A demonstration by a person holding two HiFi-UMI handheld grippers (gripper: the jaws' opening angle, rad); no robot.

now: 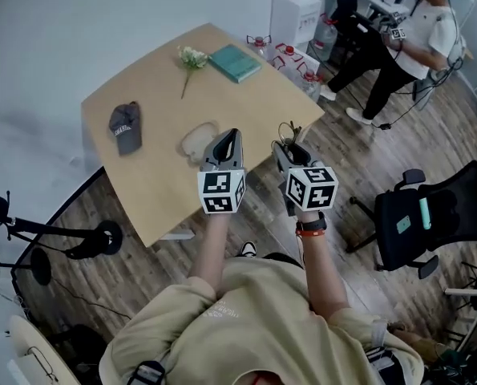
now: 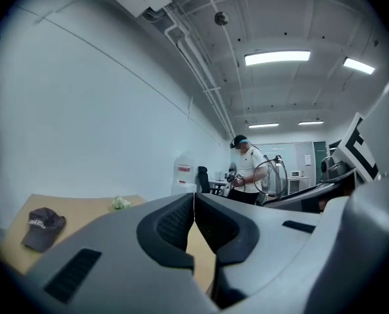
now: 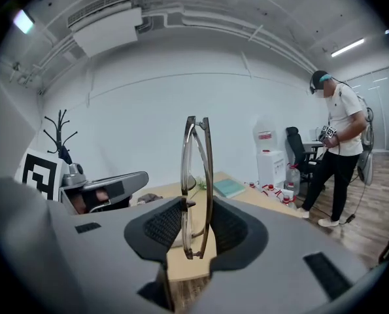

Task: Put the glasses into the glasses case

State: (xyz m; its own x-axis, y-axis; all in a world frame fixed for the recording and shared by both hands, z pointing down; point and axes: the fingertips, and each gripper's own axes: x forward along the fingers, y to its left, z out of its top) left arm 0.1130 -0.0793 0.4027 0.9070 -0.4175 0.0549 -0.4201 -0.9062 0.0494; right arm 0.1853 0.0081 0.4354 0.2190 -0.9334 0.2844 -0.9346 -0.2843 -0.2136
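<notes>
Right gripper: fingers closed on the folded glasses. The frame stands upright between the pads, and most of it rises above the fingertips. The glasses are held in the air over the near edge of the table, not in the case.

Left gripper: fingers pressed together, tips meeting, nothing between them. In the head view it is held beside the right gripper, the two a little apart.

Glasses case: pale oval on the table. The left gripper's tip overlaps its right edge in the head view. I cannot tell whether it touches.

Other things on the table:
- dark cap, left of the case and clear of it
- small flower sprig at the far end
- teal book just right of the sprig

Surroundings:
- water bottles on the floor past the table's far right corner
- white dispenser behind the bottles
- second person standing further right, holding similar gear
- black office chair to the holder's right
- coat stand by the wall
</notes>
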